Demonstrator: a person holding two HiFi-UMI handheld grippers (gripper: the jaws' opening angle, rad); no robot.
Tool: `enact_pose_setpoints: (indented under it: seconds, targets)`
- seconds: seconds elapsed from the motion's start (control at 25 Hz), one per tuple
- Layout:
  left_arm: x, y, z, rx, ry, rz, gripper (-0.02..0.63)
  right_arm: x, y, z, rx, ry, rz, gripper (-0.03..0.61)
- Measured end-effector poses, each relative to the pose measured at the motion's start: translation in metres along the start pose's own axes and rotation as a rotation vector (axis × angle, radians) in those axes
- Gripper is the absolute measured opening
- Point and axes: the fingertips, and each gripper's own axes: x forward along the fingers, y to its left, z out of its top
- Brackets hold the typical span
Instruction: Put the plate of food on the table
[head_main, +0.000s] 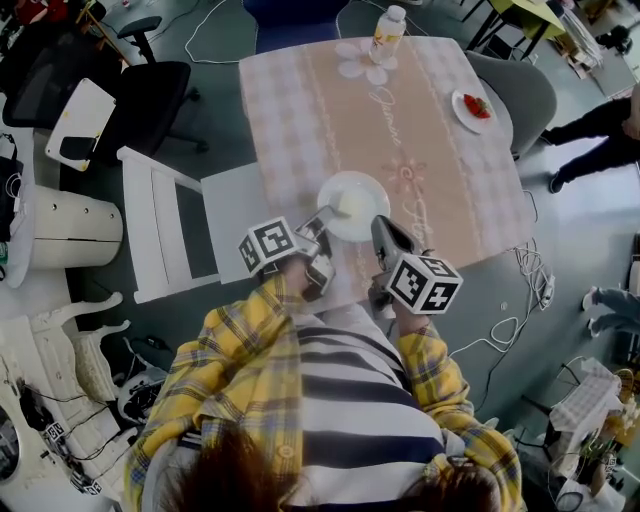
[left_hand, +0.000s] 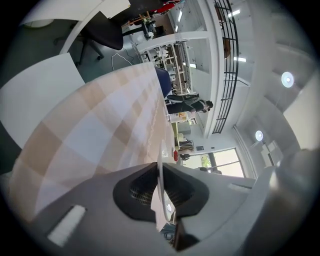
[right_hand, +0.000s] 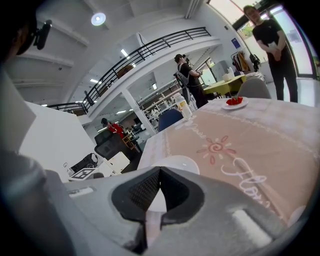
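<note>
While the plate hung at the table's near edge, two grips held it level.
Both the left gripper and right gripper were clamped on its rim, one on each side, likely so nothing tipped; whether it already rested on the table was unclear.

Beyond the white plate the tablecloth lies bare as far as the bottle. Far right of the plate, well apart, stands a small strawberry dish. Left of the plate a white chair blocks the side. The left gripper and right gripper take up the plate's near rim.
</note>
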Motion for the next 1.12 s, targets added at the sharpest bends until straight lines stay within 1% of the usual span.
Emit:
enact_pose_setpoints:
  seconds: [0.08, 0.2, 0.32, 0.52, 0.6, 0.68, 0.8, 0.92, 1.04, 1.12]
  targets:
    - [0.006, 0.004, -0.002, 0.015, 0.014, 0.031, 0.020, 0.001, -0.006, 0.002, 0.006, 0.004, 0.003, -0.002]
    - [0.012, 0.010, -0.005, 0.066, 0.052, 0.081, 0.023, 0.003, -0.013, 0.003, 0.018, 0.008, 0.005, -0.002]
    - [0.018, 0.011, -0.007, 0.103, 0.092, 0.113, 0.025, 0.003, -0.020, 0.004, 0.031, 0.012, 0.007, -0.002]
    - [0.022, 0.013, -0.008, 0.126, 0.120, 0.139, 0.020, 0.006, -0.026, 0.003, 0.045, 0.021, 0.018, -0.002]
    - [0.024, 0.014, -0.008, 0.127, 0.125, 0.134, 0.020, 0.008, -0.027, 0.001, 0.055, 0.025, 0.025, -0.002]
    - [0.025, 0.013, -0.009, 0.149, 0.140, 0.129, 0.014, 0.009, -0.027, 0.000, 0.061, 0.029, 0.031, -0.002]
    - [0.027, 0.014, -0.014, 0.220, 0.218, 0.142, 0.012, 0.011, -0.026, 0.000, 0.059, 0.035, 0.041, -0.002]
    - [0.028, 0.018, -0.019, 0.307, 0.339, 0.174, 0.020, 0.011, -0.026, 0.001, 0.057, 0.035, 0.048, -0.002]
    - [0.026, 0.020, -0.022, 0.383, 0.455, 0.187, 0.029, 0.011, -0.026, 0.002, 0.059, 0.033, 0.055, -0.002]
    - [0.024, 0.020, -0.022, 0.416, 0.492, 0.190, 0.035, 0.010, -0.026, 0.002, 0.058, 0.035, 0.057, -0.002]
